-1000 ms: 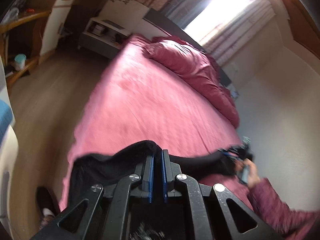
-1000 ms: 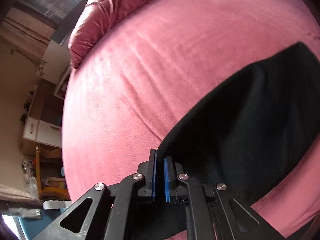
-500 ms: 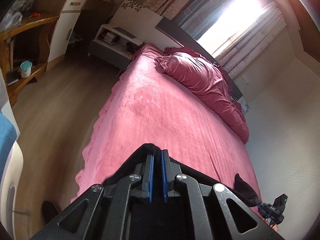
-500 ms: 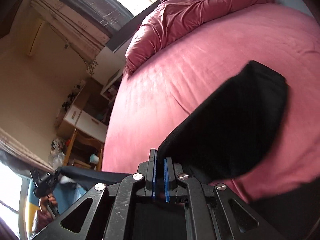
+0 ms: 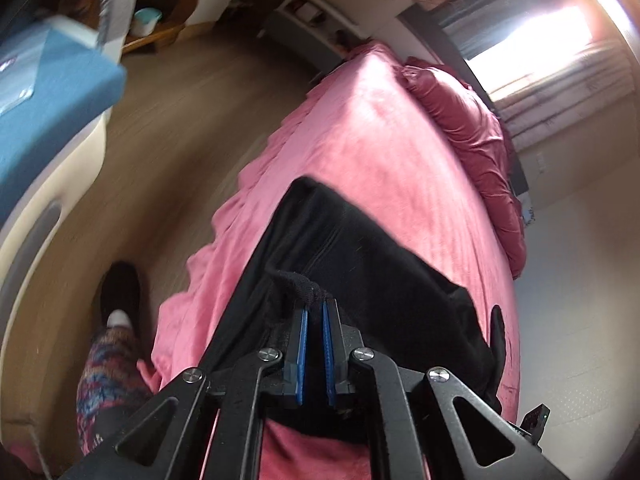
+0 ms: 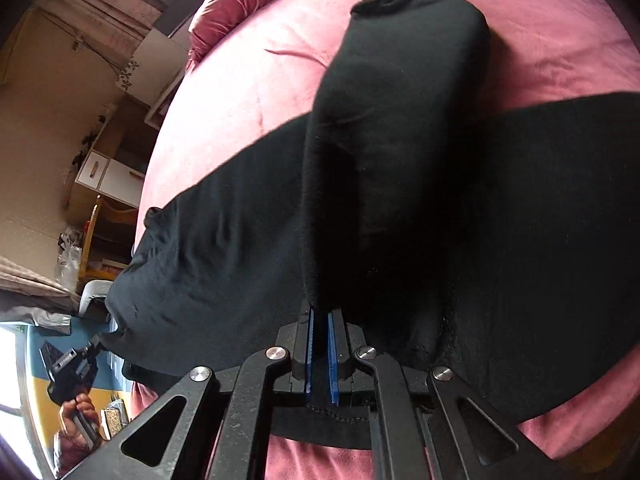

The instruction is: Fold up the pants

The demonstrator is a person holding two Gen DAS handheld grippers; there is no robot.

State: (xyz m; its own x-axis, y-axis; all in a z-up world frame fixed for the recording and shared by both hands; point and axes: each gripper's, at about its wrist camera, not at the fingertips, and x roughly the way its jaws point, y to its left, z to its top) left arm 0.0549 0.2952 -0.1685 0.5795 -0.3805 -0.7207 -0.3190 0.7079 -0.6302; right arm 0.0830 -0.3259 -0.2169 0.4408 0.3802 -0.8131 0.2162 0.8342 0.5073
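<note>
Black pants (image 5: pixel 360 264) lie across the near end of a pink bed (image 5: pixel 384 152). My left gripper (image 5: pixel 314 304) is shut on a bunched edge of the pants, which pokes up between its blue pads. In the right wrist view the pants (image 6: pixel 224 248) spread wide over the bed (image 6: pixel 248 80), and one leg (image 6: pixel 400 120) stands up and drapes forward over them. My right gripper (image 6: pixel 322 314) is shut on the lower edge of that leg. At the lower left of the same view the left gripper (image 6: pixel 72 368) shows in a hand, with the cloth corner at its tip.
A maroon duvet (image 5: pixel 472 128) is heaped along the bed's far side by the window. Wood floor (image 5: pixel 172 128) runs left of the bed, with a blue-topped seat (image 5: pixel 48 92) and a person's patterned leg (image 5: pixel 108 368) and foot. A nightstand (image 5: pixel 304 28) and desk stand at the far wall.
Both grippers have swung down toward the near end of the bed with the cloth still pinched. The pants now lie spread on the bed, and one leg has flipped forward over them.
</note>
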